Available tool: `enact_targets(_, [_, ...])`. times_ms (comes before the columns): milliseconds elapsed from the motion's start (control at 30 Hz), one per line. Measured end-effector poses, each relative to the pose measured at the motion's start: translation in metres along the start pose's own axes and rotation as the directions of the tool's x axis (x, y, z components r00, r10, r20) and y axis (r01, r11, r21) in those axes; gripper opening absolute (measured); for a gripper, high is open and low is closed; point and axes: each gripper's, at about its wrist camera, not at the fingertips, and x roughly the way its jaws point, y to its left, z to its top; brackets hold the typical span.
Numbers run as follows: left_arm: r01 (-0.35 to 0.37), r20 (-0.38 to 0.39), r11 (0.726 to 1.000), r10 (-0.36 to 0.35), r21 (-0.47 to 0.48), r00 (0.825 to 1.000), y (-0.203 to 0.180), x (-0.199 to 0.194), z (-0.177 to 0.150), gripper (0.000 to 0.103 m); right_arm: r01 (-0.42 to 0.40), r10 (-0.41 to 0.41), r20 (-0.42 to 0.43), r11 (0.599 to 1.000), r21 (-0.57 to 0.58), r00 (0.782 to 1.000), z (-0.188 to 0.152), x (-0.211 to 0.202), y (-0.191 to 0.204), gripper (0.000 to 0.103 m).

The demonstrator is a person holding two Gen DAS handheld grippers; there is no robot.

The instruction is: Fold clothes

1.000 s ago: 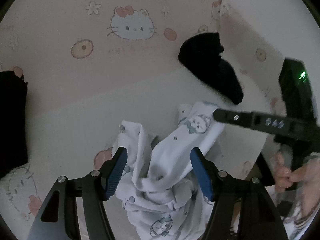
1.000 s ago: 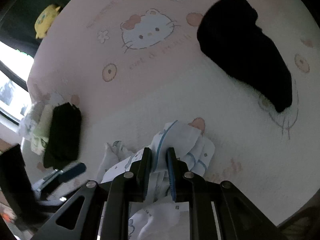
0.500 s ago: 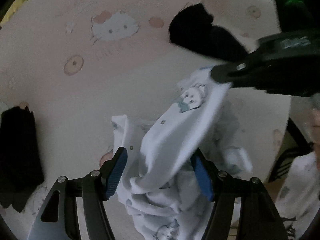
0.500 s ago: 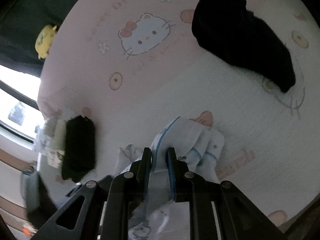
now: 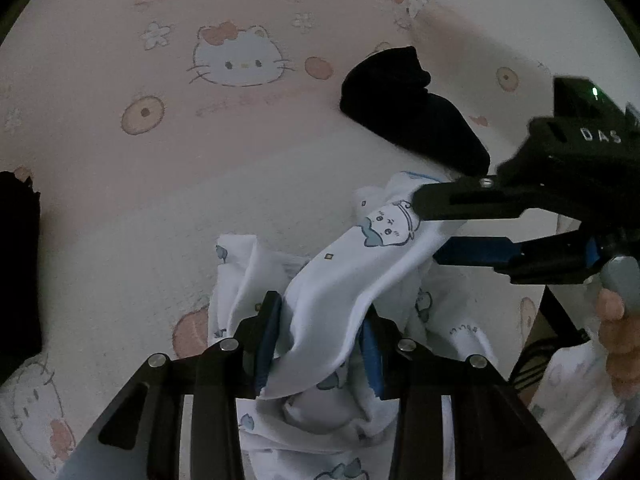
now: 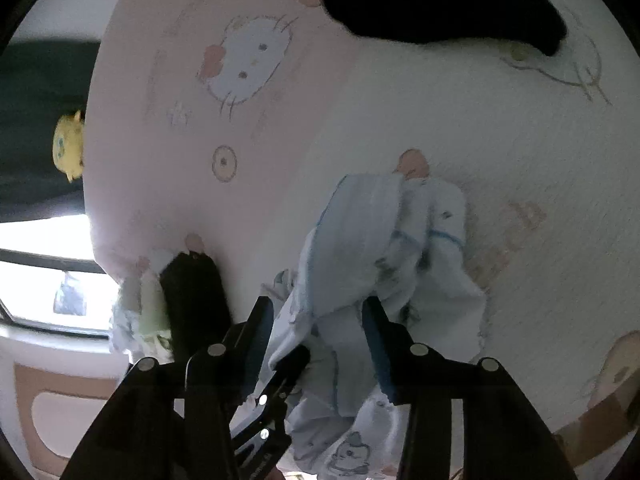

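**White garment passes between two tools above a cartoon-print bed**

A crumpled white garment [image 5: 344,280] printed with small blue cartoon animals lies bunched on a pink and white bed cover [image 5: 120,208], one length of it lifted clear and strung between both tools. The left tool [image 5: 320,332], seen from its own camera, has that raised band of cloth between its blue pads; its jaws are closing on the fabric, which fills the gap and touches both pads. The right tool [image 5: 436,228], reaching in from the right edge of the same view, holds the far end of the band between its fingers, but its jaws are opening, and its own camera shows the fabric [image 6: 360,264] hanging loose between well-separated pads [image 6: 380,344]. A person's hand [image 5: 616,332] grips the right tool's handle. Beyond the garment, a dark piece of clothing [image 5: 412,108] rests on the cover near a cat-face print [image 5: 240,56]. To the left, a folded dark item [image 6: 192,296] sits beside a pale stack [image 6: 140,312] at the cover's edge. A yellow plush toy [image 6: 69,144] is off the bed against a dark background.
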Motion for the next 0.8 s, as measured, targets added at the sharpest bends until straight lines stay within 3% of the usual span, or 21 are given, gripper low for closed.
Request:
enact_targets(200, [0.028, 0.005, 1.000, -0.028, -0.014, 1.000, 0.008, 0.004, 0.001, 0.034, 0.048, -0.051, -0.075, 0.998, -0.041, 0.996, -0.003, 0.029, 0.019, 0.053])
enact_targets(300, [0.044, 0.005, 0.999, -0.044, -0.020, 0.999, 0.012, 0.005, 0.001, 0.030, 0.076, -0.079, -0.054, 0.996, -0.056, 0.995, 0.004, 0.037, 0.023, 0.052])
enact_targets(367, [0.052, 0.005, 0.998, -0.052, -0.023, 0.999, 0.014, 0.004, 0.002, 0.026, 0.103, -0.106, -0.035, 0.991, -0.082, 0.994, 0.011, 0.039, 0.026, 0.039])
enact_targets(433, [0.062, 0.011, 0.998, -0.062, -0.019, 0.998, 0.014, 0.003, 0.004, 0.022, 0.139, -0.145, -0.048, 0.984, -0.108, 0.988, 0.016, 0.043, 0.026, 0.012])
enact_targets(500, [0.063, 0.002, 0.998, -0.063, -0.012, 0.998, 0.011, 0.003, 0.003, 0.018, 0.162, -0.171, -0.064, 0.979, -0.123, 0.983, 0.021, 0.048, 0.025, 0.012])
enact_targets(667, [0.060, -0.013, 0.998, -0.060, -0.024, 0.998, 0.014, 0.012, 0.013, 0.017, 0.106, -0.114, -0.070, 0.988, -0.115, 0.991, 0.034, 0.056, 0.025, 0.012])
enact_targets(800, [0.053, -0.012, 0.996, -0.054, -0.073, 0.998, 0.019, 0.015, 0.028, 0.017, 0.075, -0.083, -0.040, 0.982, -0.174, 0.996, 0.047, 0.059, 0.039, 0.012])
